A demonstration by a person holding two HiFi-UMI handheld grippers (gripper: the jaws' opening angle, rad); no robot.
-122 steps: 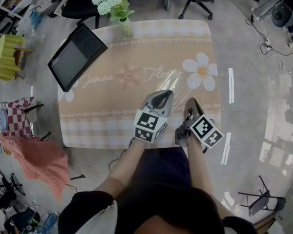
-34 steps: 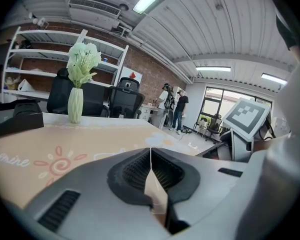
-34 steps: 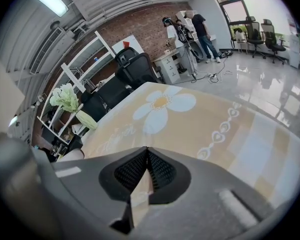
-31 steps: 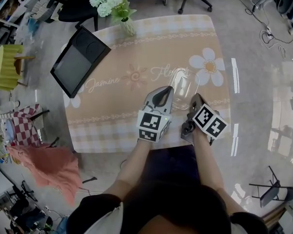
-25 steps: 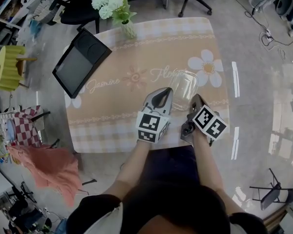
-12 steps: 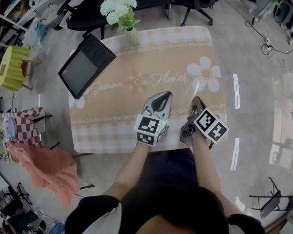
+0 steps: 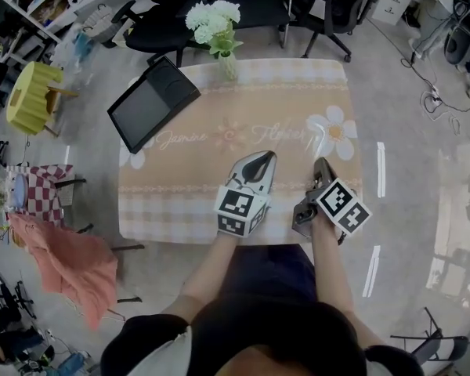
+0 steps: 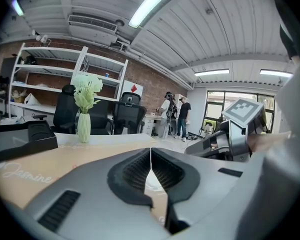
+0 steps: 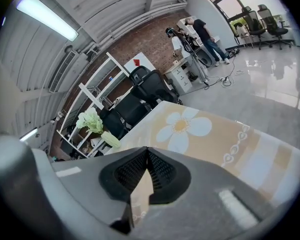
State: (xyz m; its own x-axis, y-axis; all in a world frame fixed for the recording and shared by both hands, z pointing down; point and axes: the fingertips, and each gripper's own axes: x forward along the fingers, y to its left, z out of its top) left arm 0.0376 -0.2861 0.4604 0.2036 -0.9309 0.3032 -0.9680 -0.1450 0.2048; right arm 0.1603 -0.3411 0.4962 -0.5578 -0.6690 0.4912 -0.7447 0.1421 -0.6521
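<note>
The left gripper (image 7: 259, 158) and the right gripper (image 7: 323, 164) are held side by side, apart from each other, above the near edge of the table (image 7: 141, 219). In both gripper views the ribbed pads are seen pressed together with nothing between them. Both claws are thus closed and empty.

The nearest thing is the printed tablecloth (image 7: 196, 182), which lies flat beneath them and, as far as can be judged, is not touched. The handling is judged not yet begun. Nothing is gripped, and the flower vase (image 7: 229, 66) and the black tray (image 7: 153, 104) stand at the far side, well apart from the grippers.

On the cloth, script lettering is read as "Jasmine" and "Flower". A white daisy (image 7: 334, 131) is printed just beside the second word. The marker cubes (image 7: 239, 208) carry square patterns only, no words.
</note>
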